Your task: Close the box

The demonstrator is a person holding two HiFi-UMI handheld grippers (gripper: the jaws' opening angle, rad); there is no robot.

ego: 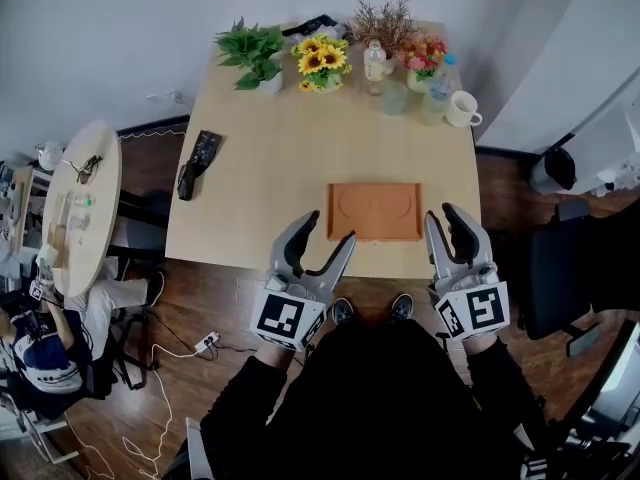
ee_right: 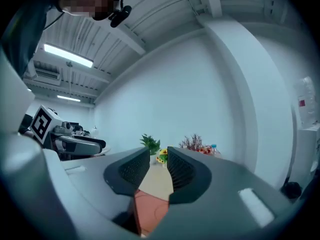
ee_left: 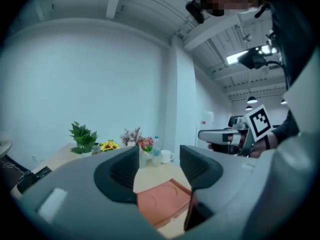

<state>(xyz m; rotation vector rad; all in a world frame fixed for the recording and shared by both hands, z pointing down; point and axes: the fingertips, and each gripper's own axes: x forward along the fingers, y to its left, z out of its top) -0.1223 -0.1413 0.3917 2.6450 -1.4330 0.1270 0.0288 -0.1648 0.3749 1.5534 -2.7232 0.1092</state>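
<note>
A flat terracotta box [ego: 375, 211] lies near the front edge of the wooden table [ego: 280, 158], its top marked with two round outlines. My left gripper [ego: 328, 230] hovers over the front edge just left of the box, jaws apart and empty. My right gripper [ego: 441, 214] hovers just right of the box, its jaws a narrower gap apart and also empty. In the left gripper view the box [ee_left: 160, 201] lies below the left gripper [ee_left: 159, 166], with the right gripper [ee_left: 225, 136] off to the side. In the right gripper view the box [ee_right: 150, 209] shows beneath the right gripper [ee_right: 158, 169].
At the table's far edge stand a green plant [ego: 255, 56], sunflowers [ego: 320, 63], a clear bottle [ego: 375, 63] and a white mug [ego: 462, 109]. A black object [ego: 198, 163] lies at the left edge. A round side table [ego: 85, 208] and a seated person [ego: 40, 353] are at left.
</note>
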